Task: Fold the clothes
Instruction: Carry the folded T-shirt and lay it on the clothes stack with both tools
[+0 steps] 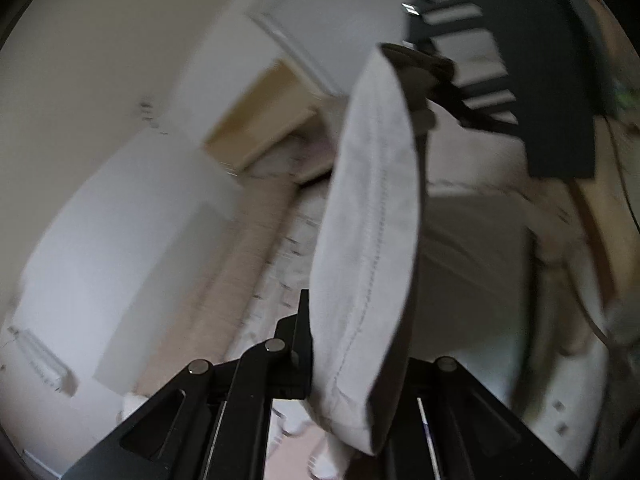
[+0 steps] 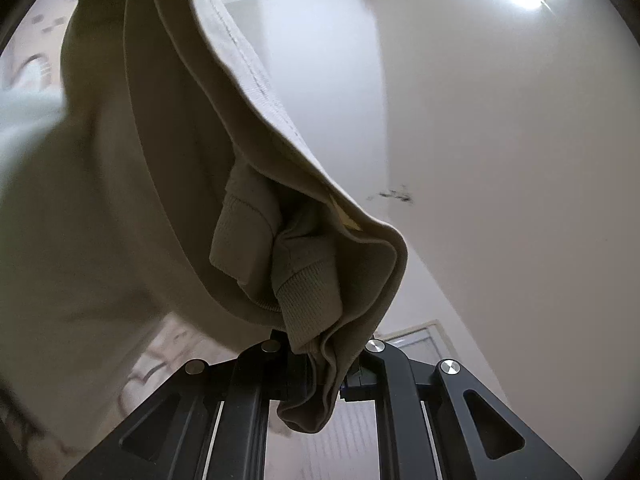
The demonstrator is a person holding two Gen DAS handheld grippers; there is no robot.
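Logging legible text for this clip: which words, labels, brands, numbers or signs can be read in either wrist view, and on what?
None can be read.
Garment, clamped in the right hand-held gripper: a small yellowish tag shows no legible print.
Wall: dark marks, smudges rather than letters.
Left wrist view: the garment in the left hand-held gripper bears no print; the background is motion-blurred.

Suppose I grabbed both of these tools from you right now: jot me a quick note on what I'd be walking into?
Left gripper: shut on one end of the beige garment.
Right gripper: shut on a bunched part with ribbed cuffs.
The garment hangs in the air, stretched between the two tools, above a patterned bed.
Done: picked up and held out.
Left: probably lay it flat, then fold; no finished fold shows yet.
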